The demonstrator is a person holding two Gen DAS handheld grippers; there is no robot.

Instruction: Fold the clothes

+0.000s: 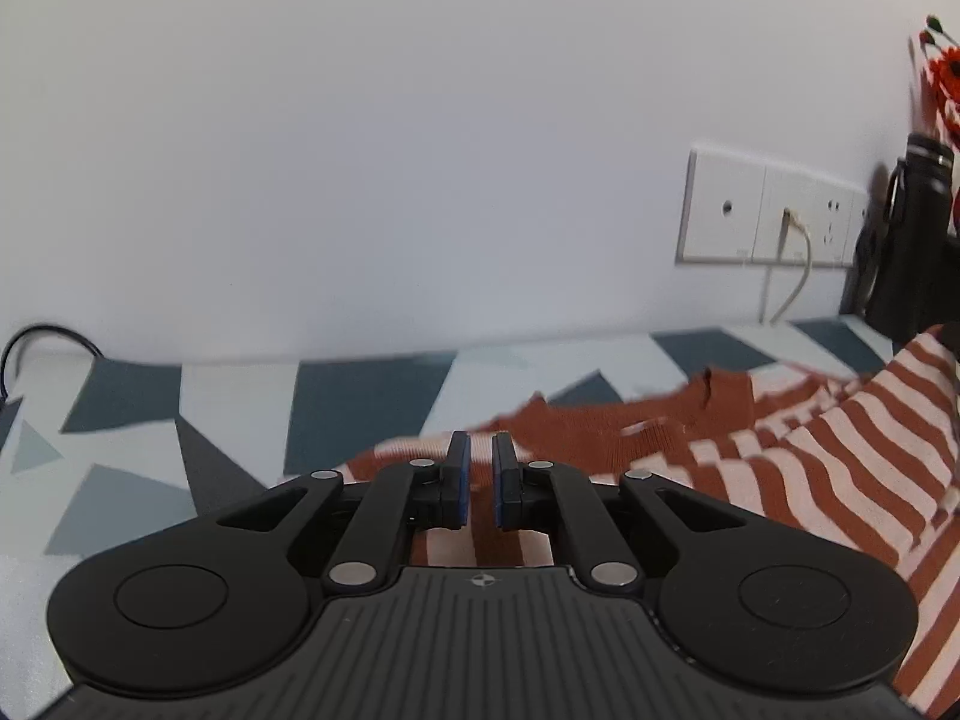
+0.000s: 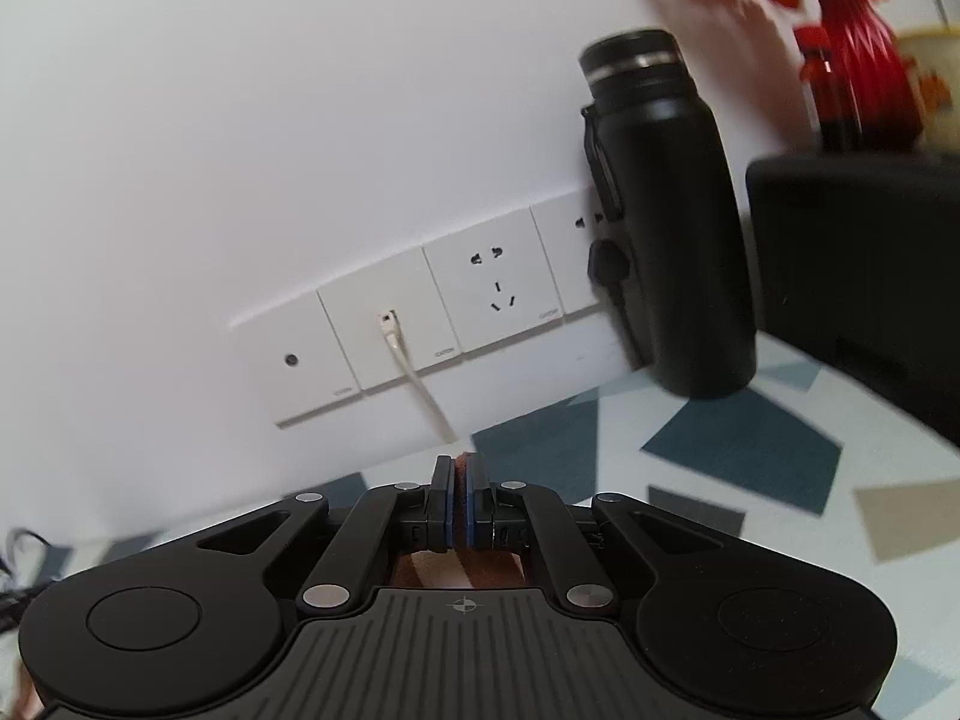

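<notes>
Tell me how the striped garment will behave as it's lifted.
The striped garment is likely floppy: it already lies in folds. Probably light, since thin fabric sits pinched in the right gripper. Its loose knit may slip or stretch.

Low wrist views, shared wall sockets

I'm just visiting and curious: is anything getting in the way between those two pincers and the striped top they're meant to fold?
Nothing visible does. The right hand-held gripper is already shut on a fold of the striped top; its rust cloth shows between the pads. The left hand-held gripper sits right over the cloth, jaws nearly closed.
</notes>
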